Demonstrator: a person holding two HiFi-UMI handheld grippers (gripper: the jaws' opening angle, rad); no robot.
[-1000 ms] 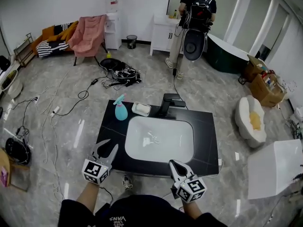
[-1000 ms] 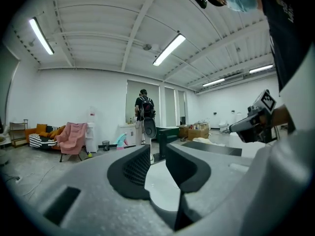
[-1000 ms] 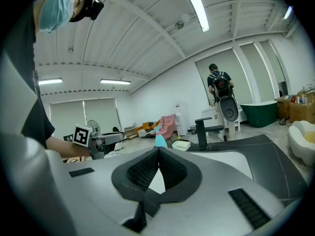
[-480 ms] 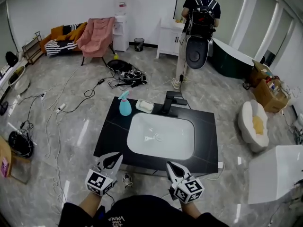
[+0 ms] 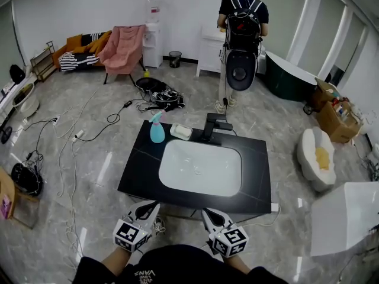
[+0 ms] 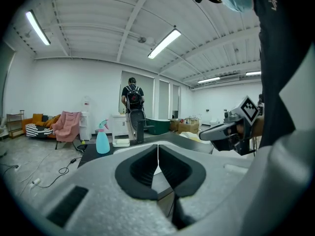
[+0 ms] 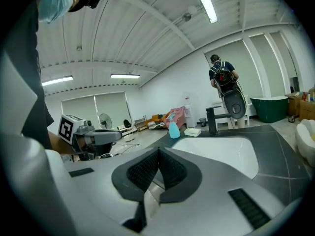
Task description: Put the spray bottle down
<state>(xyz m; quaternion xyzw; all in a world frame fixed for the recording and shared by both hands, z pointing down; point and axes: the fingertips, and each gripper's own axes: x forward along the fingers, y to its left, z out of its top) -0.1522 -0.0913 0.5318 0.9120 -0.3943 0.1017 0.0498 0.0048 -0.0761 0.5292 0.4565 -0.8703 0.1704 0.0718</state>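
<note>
**While we hang back, the bottle stands on its own**

As we look down from the head view, the spray bottle (image 5: 157, 131) stands upright at the far left corner of the black worktop (image 5: 137, 170), blue body with a pink trigger head. It's well apart from both of our tools. Just to its right sits a small white soap dish (image 5: 180, 132), then the black faucet (image 5: 210, 126), and the white basin (image 5: 201, 167) fills the middle of the slab.

Down at the near edge, off the worktop, we hold the left hand-held gripper (image 5: 153, 207) with its jaws pressed together, pad on pad. The right hand-held gripper (image 5: 208, 215) is the same, jaws pressed tight on themselves, pointing toward the basin.

Far across the room a person (image 5: 240, 16) with a backpack stands at a white cabinet, back turned to us.
</note>
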